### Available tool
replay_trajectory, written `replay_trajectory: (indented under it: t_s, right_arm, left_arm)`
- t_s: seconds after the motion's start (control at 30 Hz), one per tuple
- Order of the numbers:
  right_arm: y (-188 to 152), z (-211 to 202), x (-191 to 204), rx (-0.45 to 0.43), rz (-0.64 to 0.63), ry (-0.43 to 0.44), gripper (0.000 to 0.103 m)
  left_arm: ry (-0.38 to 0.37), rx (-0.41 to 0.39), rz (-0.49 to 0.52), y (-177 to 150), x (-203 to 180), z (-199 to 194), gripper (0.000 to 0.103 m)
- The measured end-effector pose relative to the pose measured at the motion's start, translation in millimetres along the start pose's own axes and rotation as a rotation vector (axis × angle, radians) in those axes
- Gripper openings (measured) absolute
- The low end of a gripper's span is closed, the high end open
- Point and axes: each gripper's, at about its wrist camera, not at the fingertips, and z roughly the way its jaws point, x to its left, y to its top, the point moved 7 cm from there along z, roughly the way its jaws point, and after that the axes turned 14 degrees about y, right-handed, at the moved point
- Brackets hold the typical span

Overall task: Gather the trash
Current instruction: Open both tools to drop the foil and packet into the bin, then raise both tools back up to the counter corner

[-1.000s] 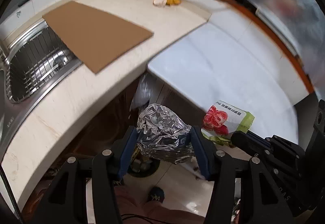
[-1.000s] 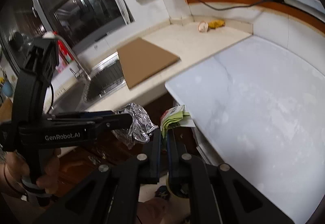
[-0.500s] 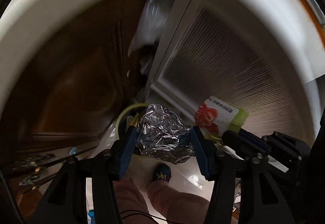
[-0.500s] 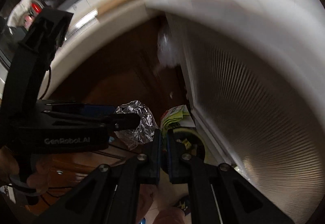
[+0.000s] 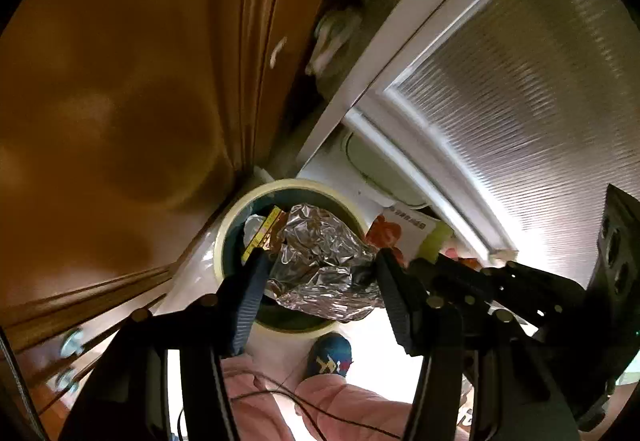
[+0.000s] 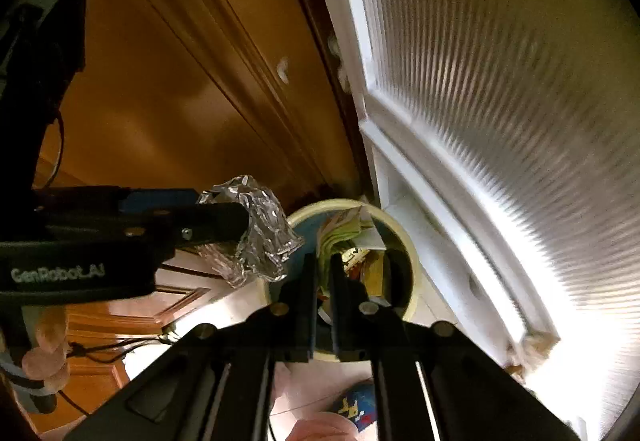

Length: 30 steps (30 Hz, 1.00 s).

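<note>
Pinching crumpled foil (image 5: 320,265) between its pads, left gripper (image 5: 318,283) hung over bin (image 5: 224,237), right gripper (image 6: 323,273) at three o'clock, jaws opening around green packet (image 6: 340,235).

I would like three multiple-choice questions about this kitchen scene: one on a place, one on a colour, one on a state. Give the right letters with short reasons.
1. Where is the crumpled foil?
A. flat on the floor
B. between the fingers of the left tool, above the bin
C. deep inside the bin

2. What colour is the bin's rim?
A. pale cream
B. red
C. black

3. What is the state of the bin?
A. empty
B. closed with a lid
C. open, with trash already inside

Answers:
1 B: the left wrist view shows the foil gripped between the two blue pads, over the bin's mouth.
2 A: the ring around the dark inside is pale cream in both views.
3 C: no lid covers it, and a yellow wrapper lies inside. The green and white packet sits in the right tool, whose jaws are opening.
</note>
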Motion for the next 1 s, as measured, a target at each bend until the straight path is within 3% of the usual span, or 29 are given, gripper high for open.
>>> replay_trajectory:
  t_s: [0.13,0.2,0.27,0.47,1.0]
  right_arm:
    - [-8,29,-16,0.020,0.042,-0.009,0.010]
    - [-22,33,-26,0.027,0.049,-0.021,0.017]
    - [-24,40,-32,0.035,0.059,-0.038,0.031]
    - [-30,37,-40,0.029,0.092,-0.057,0.032]
    - [-5,-44,2,-0.011,0.114,-0.098,0.033]
  left_arm:
    - [0.009,0.025,0.042,-9,2,25,0.061]
    - [0.019,0.023,0.059,-13,4,30,0.073]
    - [0.025,0.021,0.066,-15,4,34,0.080]
    - [0.048,0.010,0.071,-17,5,31,0.092]
    - [0.096,-0.027,0.072,-15,-7,-51,0.098]
